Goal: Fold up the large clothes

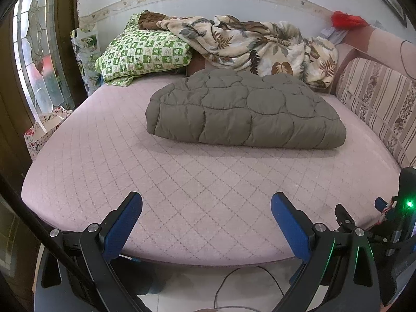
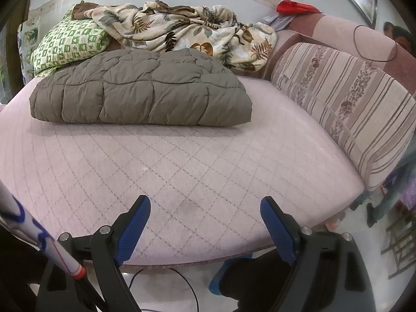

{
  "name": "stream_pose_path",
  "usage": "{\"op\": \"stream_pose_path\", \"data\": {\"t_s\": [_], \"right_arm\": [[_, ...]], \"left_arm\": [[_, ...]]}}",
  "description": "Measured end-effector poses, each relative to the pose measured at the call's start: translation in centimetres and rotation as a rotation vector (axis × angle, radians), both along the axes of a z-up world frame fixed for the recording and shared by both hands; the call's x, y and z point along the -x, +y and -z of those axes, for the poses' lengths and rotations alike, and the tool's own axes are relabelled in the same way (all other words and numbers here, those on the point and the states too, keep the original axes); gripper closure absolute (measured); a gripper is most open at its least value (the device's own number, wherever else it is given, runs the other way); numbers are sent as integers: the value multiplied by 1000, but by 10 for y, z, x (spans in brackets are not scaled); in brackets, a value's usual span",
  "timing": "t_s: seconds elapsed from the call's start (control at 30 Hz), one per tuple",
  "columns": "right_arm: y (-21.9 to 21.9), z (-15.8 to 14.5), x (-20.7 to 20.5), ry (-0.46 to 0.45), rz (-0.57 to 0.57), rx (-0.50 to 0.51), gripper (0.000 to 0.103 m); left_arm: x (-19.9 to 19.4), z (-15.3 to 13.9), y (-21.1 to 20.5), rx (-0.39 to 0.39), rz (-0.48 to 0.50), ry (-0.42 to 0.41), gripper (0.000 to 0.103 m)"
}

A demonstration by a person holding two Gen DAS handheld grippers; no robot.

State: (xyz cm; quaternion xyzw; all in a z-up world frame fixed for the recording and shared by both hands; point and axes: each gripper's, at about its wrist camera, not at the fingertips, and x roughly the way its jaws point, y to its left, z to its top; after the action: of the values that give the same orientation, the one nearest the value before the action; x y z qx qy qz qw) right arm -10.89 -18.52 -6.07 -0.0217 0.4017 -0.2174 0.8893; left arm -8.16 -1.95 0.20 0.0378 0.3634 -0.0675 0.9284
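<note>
We see the folded grey quilted garment (image 1: 244, 109) lying mid-bed (image 1: 182, 182) | behind it: green pillow (image 1: 143, 49), leaf-print blanket (image 1: 260, 44) | striped cushion (image 2: 351, 98) beside | our left gripper (image 1: 206, 205) and right gripper (image 2: 205, 208): jaws wide apart, holding nothing.

Black-framed left gripper (image 1: 206, 205) and right gripper (image 2: 205, 208); blue ribbed jaws; silver pivot screws; green indicator light.
</note>
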Motion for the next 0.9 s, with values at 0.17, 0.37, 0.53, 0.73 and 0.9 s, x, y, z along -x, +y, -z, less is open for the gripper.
{"op": "stream_pose_path", "data": {"t_s": [0.17,0.37,0.53,0.73,0.9], "right_arm": [[0,3,-2,13,-11,-8,13],[1,6,-2,18,-11,-3,13],[1,5,-2,17,-13,-3,13],[1,6,-1,13,-19,-4,13],[4,6,-1,9,-29,-4,13]], "left_arm": [[-1,1,-1,-2,-1,3,4],[-2,5,-2,-10,-4,6,4],[-3,12,-3,-34,-19,4,4],[-6,18,-2,-46,-28,22,4],[-8,20,-1,-49,-31,27,4]]}}
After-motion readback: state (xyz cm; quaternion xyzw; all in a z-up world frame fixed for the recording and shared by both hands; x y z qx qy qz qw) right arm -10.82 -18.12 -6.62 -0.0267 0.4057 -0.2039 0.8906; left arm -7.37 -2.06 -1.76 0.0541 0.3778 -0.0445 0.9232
